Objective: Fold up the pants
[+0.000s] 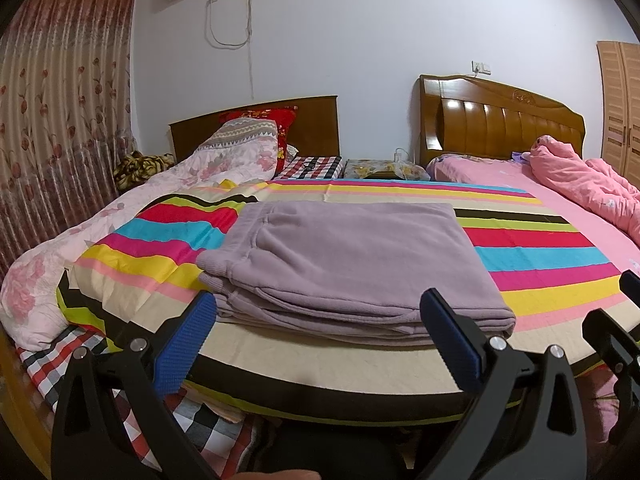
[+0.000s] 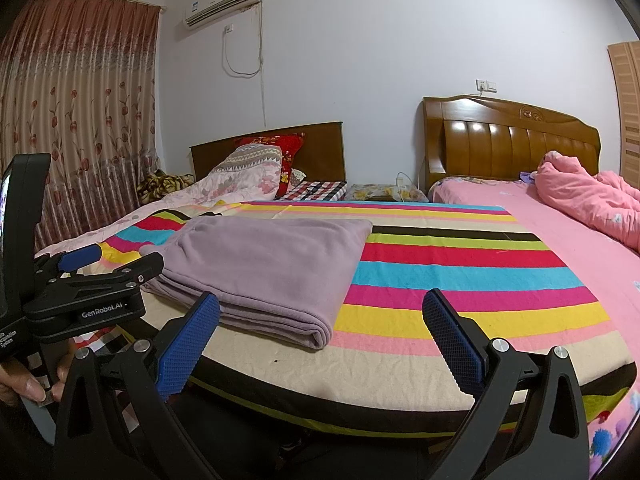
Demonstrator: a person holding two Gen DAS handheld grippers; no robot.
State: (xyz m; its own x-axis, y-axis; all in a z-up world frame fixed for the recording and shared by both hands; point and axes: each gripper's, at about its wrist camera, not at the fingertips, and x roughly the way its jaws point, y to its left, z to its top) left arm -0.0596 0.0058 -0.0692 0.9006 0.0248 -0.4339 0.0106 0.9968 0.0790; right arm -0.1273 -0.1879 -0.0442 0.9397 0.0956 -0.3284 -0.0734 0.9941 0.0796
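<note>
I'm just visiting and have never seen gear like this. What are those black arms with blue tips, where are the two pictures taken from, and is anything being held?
There is no robot here. A person holds a hand-operated claw in each hand, and each claw carries a wide-angle camera looking forward along its two fingers. One picture comes from the left claw, the other from the right claw. The blue parts are the grip pads on the fingers. In the right-hand picture you also see the left claw from the side, with the person's hand below it. On the striped sheet lies a pair of lilac pants, already folded into a neat stack. Both claws are open and hold nothing; neither touches the pants.
</note>
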